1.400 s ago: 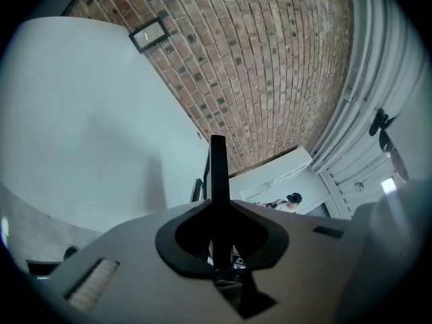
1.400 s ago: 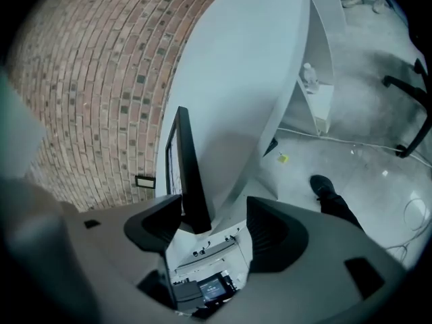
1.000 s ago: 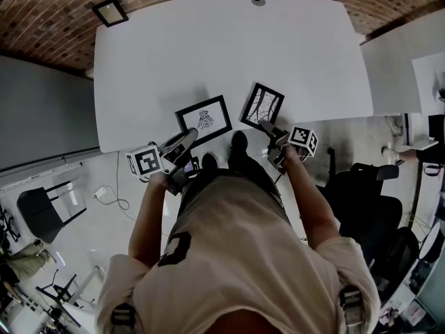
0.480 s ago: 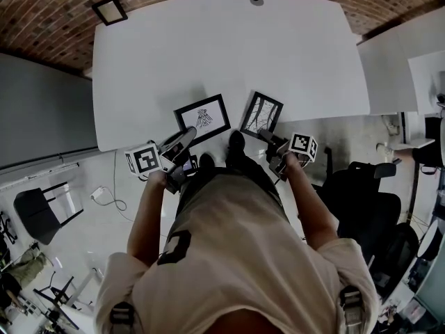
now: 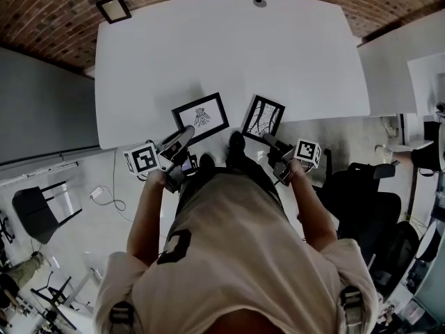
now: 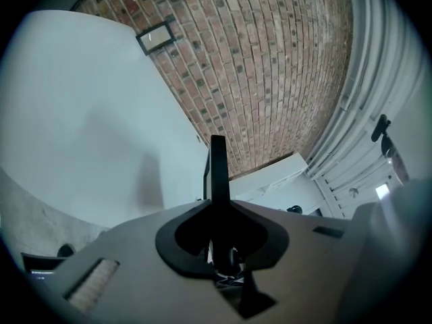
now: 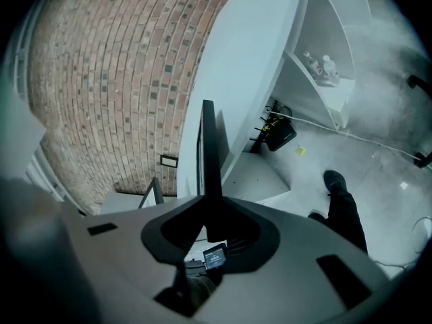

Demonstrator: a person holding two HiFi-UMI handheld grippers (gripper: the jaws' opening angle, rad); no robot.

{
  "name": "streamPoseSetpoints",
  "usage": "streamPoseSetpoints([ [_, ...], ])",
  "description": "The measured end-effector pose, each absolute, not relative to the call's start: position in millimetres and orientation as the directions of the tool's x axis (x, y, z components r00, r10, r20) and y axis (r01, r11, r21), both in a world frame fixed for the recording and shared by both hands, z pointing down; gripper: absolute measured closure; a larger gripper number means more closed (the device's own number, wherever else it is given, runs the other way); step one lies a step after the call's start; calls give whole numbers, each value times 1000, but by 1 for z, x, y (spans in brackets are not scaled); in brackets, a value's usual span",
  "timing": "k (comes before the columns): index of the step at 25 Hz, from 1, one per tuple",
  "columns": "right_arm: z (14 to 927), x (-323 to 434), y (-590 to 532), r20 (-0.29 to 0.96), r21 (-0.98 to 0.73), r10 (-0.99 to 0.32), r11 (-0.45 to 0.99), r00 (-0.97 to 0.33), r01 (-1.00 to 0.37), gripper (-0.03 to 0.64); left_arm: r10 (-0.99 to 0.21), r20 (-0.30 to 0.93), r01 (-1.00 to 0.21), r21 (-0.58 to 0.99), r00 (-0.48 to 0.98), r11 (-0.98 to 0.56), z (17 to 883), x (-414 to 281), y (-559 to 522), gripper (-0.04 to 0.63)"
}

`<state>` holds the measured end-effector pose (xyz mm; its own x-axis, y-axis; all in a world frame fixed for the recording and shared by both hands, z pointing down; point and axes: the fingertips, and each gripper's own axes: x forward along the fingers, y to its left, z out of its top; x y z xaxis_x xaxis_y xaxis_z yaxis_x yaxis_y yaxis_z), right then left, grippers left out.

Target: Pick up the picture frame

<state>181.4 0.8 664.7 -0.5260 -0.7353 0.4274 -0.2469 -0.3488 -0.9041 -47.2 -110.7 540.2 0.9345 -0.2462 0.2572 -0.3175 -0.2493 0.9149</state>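
Observation:
Two black picture frames with line drawings are at the near edge of the white table [image 5: 229,47]. My left gripper [image 5: 186,133] is shut on the near corner of the left frame [image 5: 201,113]. That frame's edge [image 6: 217,171] shows as a thin dark strip rising between the jaws. My right gripper [image 5: 267,139] has just been closing and is shut on the near edge of the right frame [image 5: 263,117]. The right frame's edge [image 7: 208,160] stands upright between the jaws, and the frame tilts up off the table.
A small dark-rimmed object [image 5: 113,9] lies at the table's far left corner and a round cap [image 5: 259,2] at its far edge. Another white table [image 5: 389,68] stands to the right. Black office chairs [image 5: 368,200] stand near right, and one chair [image 5: 42,211] at left.
The right gripper's jaws have closed onto the near edge of the right frame, and that hand has drawn slightly back toward the person. The left gripper and its frame have stayed put.

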Motion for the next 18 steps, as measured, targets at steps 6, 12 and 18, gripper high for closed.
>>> streamPoseSetpoints([
  [6, 645, 170, -8, 408, -911, -741, -295, -533, -288, 554, -290, 220, -299, 918, 931, -260, 533, -61, -121, 557],
  [12, 613, 160, -28, 344, -932, -755, -198, -559, -305, 555, -359, 202, -308, 913, 911, -269, 524, -79, -129, 557],
  [18, 590, 143, -45, 289, -943, -759, -120, -584, -310, 555, -420, 212, -341, 903, 882, -261, 517, -107, -122, 557],
])
